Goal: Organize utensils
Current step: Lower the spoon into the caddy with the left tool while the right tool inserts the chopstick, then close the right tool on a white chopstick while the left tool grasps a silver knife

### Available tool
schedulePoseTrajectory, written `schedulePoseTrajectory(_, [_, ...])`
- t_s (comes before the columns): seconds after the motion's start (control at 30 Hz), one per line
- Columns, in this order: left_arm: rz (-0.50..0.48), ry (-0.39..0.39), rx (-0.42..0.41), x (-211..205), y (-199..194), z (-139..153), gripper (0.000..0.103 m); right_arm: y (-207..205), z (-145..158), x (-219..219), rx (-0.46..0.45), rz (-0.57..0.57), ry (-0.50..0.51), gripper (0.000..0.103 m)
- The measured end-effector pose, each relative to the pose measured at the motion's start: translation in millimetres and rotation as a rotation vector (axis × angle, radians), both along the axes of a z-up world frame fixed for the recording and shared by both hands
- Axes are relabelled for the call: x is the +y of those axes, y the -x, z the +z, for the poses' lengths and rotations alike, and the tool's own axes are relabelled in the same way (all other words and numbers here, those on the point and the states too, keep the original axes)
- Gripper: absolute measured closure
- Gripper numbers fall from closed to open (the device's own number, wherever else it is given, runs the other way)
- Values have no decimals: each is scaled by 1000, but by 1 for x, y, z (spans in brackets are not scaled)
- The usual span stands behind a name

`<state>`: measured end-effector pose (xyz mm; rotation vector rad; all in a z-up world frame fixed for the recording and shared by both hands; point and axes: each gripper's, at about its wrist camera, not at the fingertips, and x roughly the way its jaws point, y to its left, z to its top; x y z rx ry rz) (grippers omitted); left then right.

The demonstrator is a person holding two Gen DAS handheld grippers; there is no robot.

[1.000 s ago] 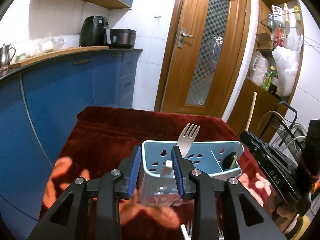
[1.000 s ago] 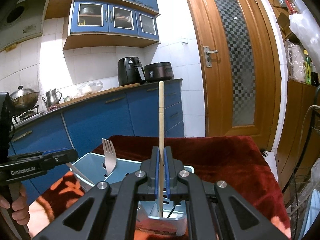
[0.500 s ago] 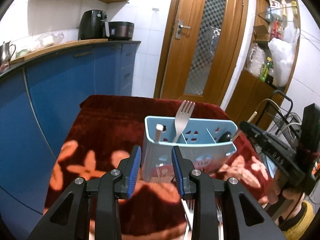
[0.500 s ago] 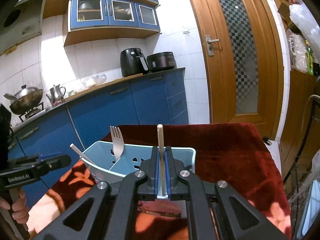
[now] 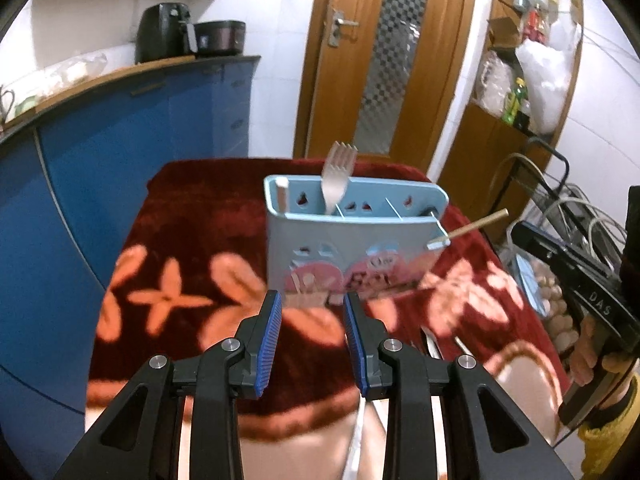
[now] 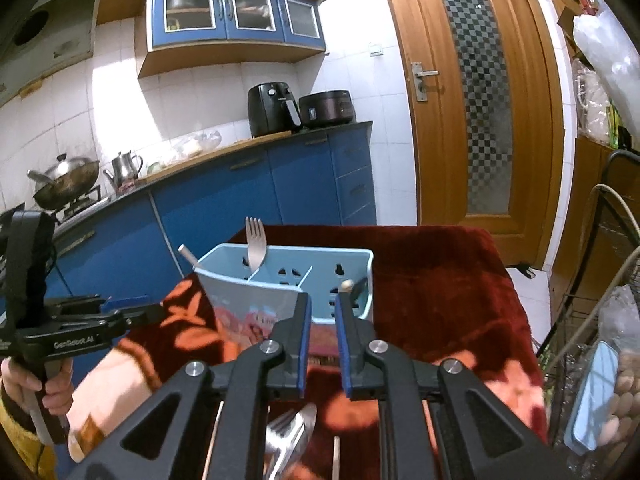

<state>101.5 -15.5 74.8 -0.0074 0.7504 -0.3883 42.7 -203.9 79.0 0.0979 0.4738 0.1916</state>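
A light-blue utensil caddy (image 5: pixel 356 240) (image 6: pixel 288 280) stands on the red flowered cloth (image 5: pixel 188 240) (image 6: pixel 436 280). A fork (image 5: pixel 338 176) (image 6: pixel 256 242) stands in it, a white-handled utensil (image 5: pixel 282 196) sits in its left end, and a wooden chopstick (image 5: pixel 476 224) (image 6: pixel 346 285) leans out of its right end. My left gripper (image 5: pixel 313 312) is open and empty, in front of the caddy. My right gripper (image 6: pixel 322 312) is open and empty, just short of the chopstick's end. More utensils (image 6: pixel 288 436) lie on the cloth under the right gripper.
Blue kitchen cabinets (image 6: pixel 248 208) with an air fryer (image 6: pixel 270 108) and a cooker run along the left. A wooden door (image 6: pixel 476 100) is behind. A wire rack (image 6: pixel 600 320) with bags stands to the right of the table.
My right gripper lowered the chopstick into the caddy, opened and let it go. My left gripper let go of the caddy and pulled back toward me.
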Motion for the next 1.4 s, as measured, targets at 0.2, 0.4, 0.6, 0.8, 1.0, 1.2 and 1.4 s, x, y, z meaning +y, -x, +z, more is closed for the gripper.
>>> schedulePoseTrajectory(0.2, [-27, -13, 45, -6, 7, -9, 71, 20, 1, 3, 22, 9, 52, 88])
schedulePoseTrajectory(0.4, [-54, -42, 74, -16, 15, -16, 71, 34, -12, 8, 102, 20, 126, 88])
schedulePoseTrajectory(0.6, [-102, -99, 127, -31, 22, -29, 71, 37, -31, 12, 227, 35, 178, 88])
schedulePoseTrajectory(0.8, [-159, -130, 222, -47, 28, -48, 71, 42, -52, 17, 344, 51, 212, 88])
schedulePoseTrajectory(1.0, [-199, -132, 298, -58, 31, -63, 73, 41, -69, 14, 460, 50, 179, 88])
schedulePoseTrajectory(1.2, [-210, -138, 360, -65, 28, -74, 86, 43, -80, 10, 530, 42, 156, 88])
schedulePoseTrajectory(1.4, [-193, -137, 401, -67, 20, -83, 88, 44, -85, 10, 555, 55, 156, 88])
